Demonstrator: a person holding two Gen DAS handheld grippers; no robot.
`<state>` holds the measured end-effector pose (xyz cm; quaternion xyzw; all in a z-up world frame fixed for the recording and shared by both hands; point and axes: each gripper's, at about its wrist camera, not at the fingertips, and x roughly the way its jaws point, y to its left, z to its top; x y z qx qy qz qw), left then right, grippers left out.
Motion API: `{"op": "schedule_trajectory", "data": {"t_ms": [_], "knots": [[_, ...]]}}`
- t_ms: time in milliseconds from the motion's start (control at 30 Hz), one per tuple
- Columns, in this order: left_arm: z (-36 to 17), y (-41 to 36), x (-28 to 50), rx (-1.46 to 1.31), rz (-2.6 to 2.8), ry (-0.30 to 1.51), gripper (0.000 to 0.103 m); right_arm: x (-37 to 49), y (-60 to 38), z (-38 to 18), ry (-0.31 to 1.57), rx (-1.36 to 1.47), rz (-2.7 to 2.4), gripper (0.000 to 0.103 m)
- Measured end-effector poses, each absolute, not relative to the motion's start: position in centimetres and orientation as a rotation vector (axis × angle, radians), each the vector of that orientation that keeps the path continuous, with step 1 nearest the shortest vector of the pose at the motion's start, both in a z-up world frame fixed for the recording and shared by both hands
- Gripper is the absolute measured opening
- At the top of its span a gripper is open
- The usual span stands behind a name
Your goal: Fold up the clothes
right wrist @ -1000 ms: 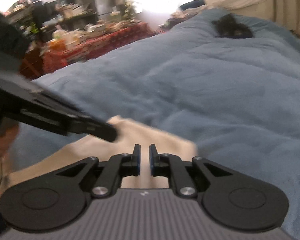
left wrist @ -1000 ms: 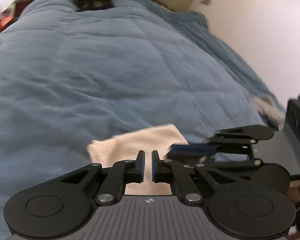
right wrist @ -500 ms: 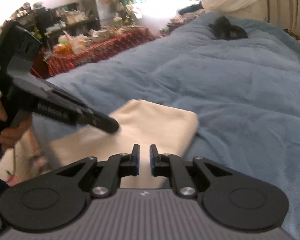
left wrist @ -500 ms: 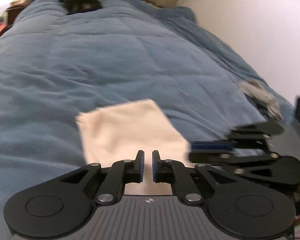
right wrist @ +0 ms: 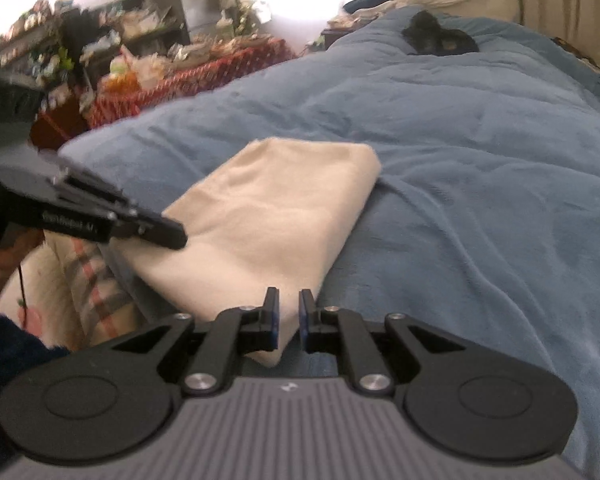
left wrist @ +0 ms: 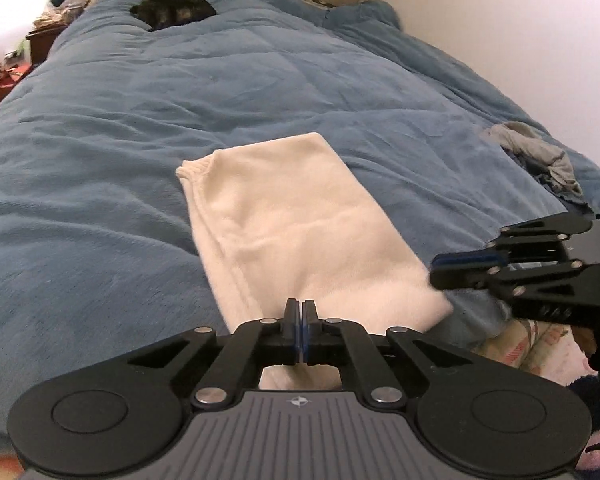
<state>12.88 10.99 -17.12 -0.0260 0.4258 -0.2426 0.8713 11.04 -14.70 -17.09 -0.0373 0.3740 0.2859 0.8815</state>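
A cream garment (left wrist: 300,232) lies folded into a long rectangle on the blue duvet (left wrist: 180,92), near the bed's front edge. It also shows in the right wrist view (right wrist: 268,216). My left gripper (left wrist: 301,312) is shut and empty, just above the garment's near end. My right gripper (right wrist: 289,316) is slightly open and empty at the garment's near right corner. The right gripper appears in the left wrist view (left wrist: 440,270) beside that corner. The left gripper appears in the right wrist view (right wrist: 176,236) over the garment's left edge.
A dark garment (left wrist: 172,8) lies at the far end of the bed. A grey crumpled garment (left wrist: 540,152) lies at the bed's right edge by the white wall. A cluttered table with a red cloth (right wrist: 180,76) stands left of the bed. Patterned bedding (right wrist: 80,280) hangs below the front edge.
Both grippers have pulled back toward the bed's front edge, so more of the folded garment shows. The left jaws have closed fully; the right jaws have opened a little.
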Motion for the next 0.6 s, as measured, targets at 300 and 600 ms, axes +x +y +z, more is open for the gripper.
{"op": "schedule_trajectory", "data": {"t_ms": [300, 600], "knots": [[-17.7, 9.7, 11.5, -0.003, -0.512, 0.896, 0.009, 10.3, -12.1, -18.1, 0.772, -0.147, 0.638, 0.01], [-16.1, 11.0, 10.1, -0.049, -0.516, 0.895, 0.018, 8.3, -15.8, -16.4, 0.776, -0.096, 0.586, 0.021]]}}
